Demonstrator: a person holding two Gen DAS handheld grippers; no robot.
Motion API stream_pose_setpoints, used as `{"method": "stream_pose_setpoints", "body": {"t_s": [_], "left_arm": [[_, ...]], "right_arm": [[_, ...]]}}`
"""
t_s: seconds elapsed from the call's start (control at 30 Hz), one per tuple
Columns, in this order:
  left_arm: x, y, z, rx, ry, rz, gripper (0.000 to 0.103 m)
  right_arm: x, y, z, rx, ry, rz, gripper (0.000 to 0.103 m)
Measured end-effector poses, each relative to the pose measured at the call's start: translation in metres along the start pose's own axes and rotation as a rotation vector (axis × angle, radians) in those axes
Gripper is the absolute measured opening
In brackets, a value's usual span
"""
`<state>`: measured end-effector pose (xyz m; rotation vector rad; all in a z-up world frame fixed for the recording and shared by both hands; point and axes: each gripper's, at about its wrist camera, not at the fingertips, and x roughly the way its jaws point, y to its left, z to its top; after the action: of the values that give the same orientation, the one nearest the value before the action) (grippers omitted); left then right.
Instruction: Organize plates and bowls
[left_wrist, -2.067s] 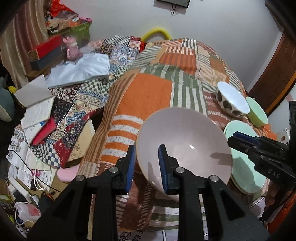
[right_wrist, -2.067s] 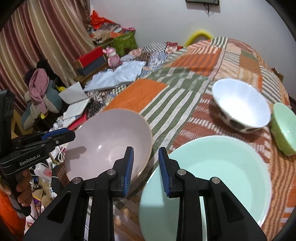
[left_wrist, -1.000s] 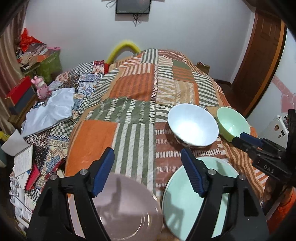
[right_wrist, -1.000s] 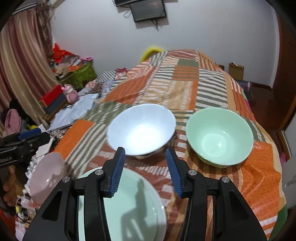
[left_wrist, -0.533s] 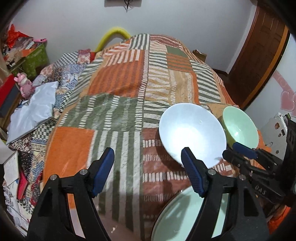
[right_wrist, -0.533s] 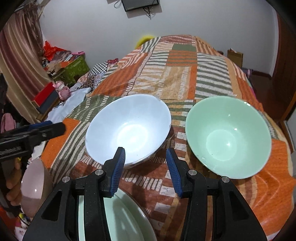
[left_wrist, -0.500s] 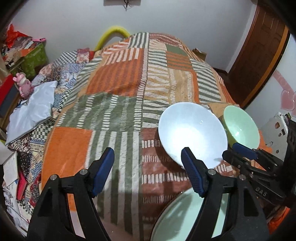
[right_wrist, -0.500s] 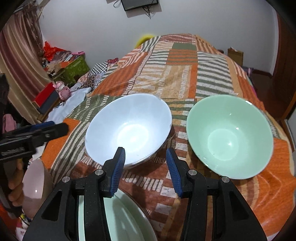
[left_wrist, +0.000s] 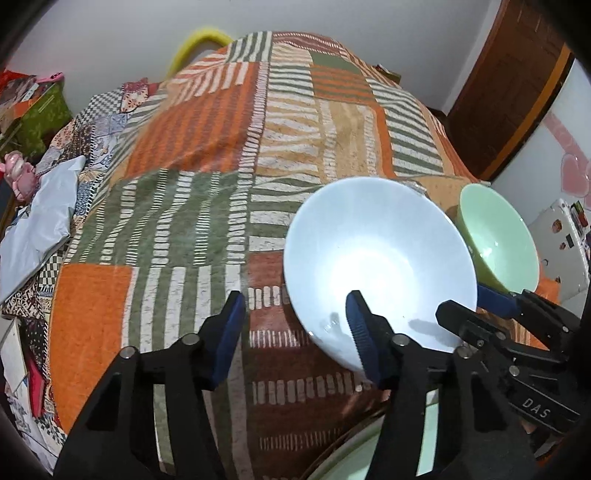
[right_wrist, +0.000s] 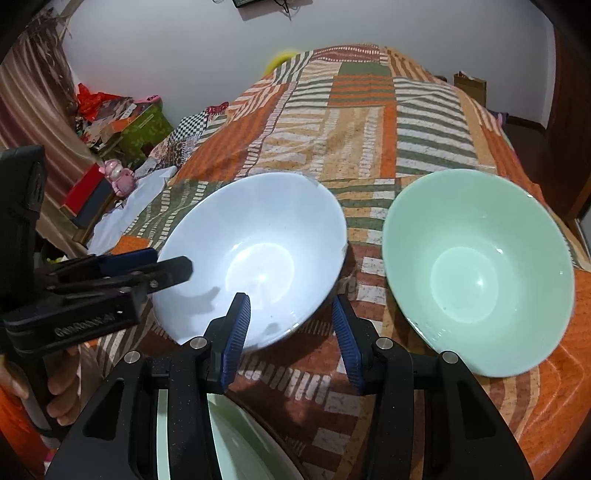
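Note:
A white bowl (left_wrist: 376, 254) (right_wrist: 255, 254) stands on the patchwork bedspread, with a pale green bowl (left_wrist: 496, 236) (right_wrist: 476, 266) just to its right. A pale green plate (left_wrist: 432, 443) (right_wrist: 236, 446) lies at the near edge under the grippers. My left gripper (left_wrist: 295, 332) is open and empty, its right finger over the white bowl's near-left rim; it shows at the left in the right wrist view (right_wrist: 147, 266). My right gripper (right_wrist: 290, 330) is open and empty, its jaws straddling the white bowl's near-right rim; it shows at the right in the left wrist view (left_wrist: 491, 306).
The bedspread (left_wrist: 221, 155) stretches far back to a white wall. Left of the bed lie a white cloth (left_wrist: 33, 229), papers, a pink toy (right_wrist: 118, 177) and boxes (right_wrist: 144, 125). A brown door (left_wrist: 509, 85) stands at the right.
Both grippers have moved forward and down toward the white bowl, which now looks larger. The left gripper let go of the pink bowl earlier and opened; that bowl is out of view now.

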<state>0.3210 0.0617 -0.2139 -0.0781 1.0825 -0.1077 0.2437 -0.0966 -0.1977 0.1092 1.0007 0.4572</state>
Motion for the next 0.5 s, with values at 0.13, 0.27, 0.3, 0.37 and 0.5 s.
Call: {"method": "stream_pose_setpoints", "body": {"t_s": [0.13, 0.27, 0.3, 0.37, 0.5], "left_arm": [[0.008, -0.002, 0.003, 0.004, 0.023, -0.011, 0.044], [0.016, -0.005, 0.004, 0.01, 0.043, -0.032, 0.036], [0.017, -0.006, 0.005, 0.011, 0.046, -0.036, 0.035], [0.019, -0.008, 0.004, 0.018, 0.054, -0.049, 0.03], [0.017, -0.011, 0.002, 0.034, 0.042, -0.024, 0.03]], "right_arm": [[0.007, -0.001, 0.004, 0.019, 0.019, 0.014, 0.041], [0.01, -0.001, 0.008, 0.01, 0.029, 0.001, 0.039], [0.011, -0.001, 0.009, 0.008, 0.034, -0.005, 0.036], [0.014, -0.001, 0.01, 0.001, 0.041, -0.026, 0.03], [0.014, 0.0, 0.01, -0.005, 0.045, -0.034, 0.028]]}}
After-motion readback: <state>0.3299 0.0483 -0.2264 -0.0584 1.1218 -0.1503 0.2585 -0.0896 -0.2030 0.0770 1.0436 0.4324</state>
